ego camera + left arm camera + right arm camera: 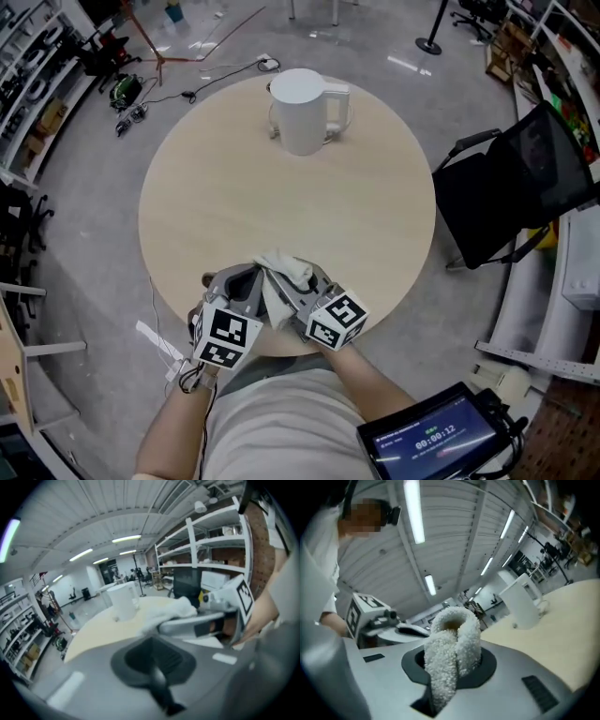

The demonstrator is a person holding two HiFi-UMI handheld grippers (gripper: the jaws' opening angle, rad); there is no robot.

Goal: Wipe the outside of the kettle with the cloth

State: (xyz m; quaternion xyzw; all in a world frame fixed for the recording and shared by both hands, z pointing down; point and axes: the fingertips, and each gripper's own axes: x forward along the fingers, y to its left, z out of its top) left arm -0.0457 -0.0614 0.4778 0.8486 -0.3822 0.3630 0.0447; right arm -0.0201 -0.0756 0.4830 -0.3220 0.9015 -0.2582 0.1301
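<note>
The right gripper [306, 289] has the cloth [452, 656] clamped at the table's [216, 206] near edge, the left gripper [236, 286] sits closed and empty beside it, and the kettle [302, 111] stands straight ahead, well apart from both.

The cloth [452, 658] is white and fuzzy. The kettle [300, 117] looks smooth and matt. The table [234, 206] is pale, smooth wood.
</note>
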